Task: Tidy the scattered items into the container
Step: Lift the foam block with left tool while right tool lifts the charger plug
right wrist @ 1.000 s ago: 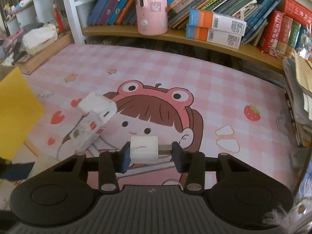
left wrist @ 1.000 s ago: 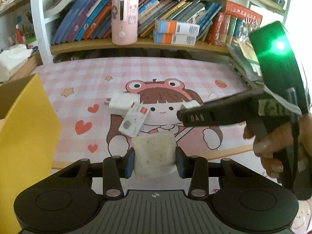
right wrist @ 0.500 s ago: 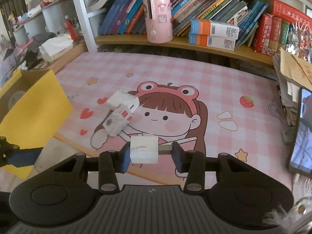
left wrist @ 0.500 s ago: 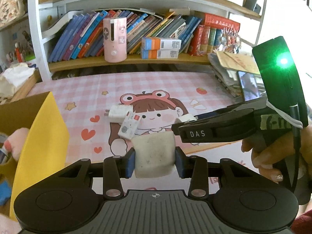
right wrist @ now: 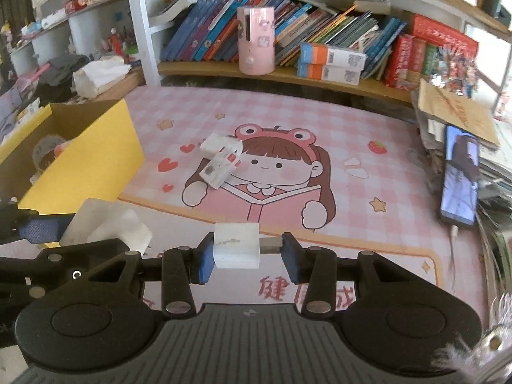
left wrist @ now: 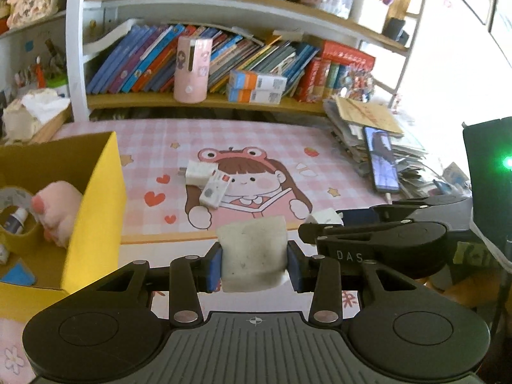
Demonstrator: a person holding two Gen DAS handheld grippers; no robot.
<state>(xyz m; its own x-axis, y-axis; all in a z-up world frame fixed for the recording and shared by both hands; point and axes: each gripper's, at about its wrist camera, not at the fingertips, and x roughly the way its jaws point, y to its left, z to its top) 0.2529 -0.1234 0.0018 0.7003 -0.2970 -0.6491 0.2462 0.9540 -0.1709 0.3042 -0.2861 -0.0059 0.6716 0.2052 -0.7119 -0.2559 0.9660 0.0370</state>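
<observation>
White charger sits pinched between the right hand-held gripper pads.

Open mat right of the yellow box, charger pile mid-mat.
</observation>
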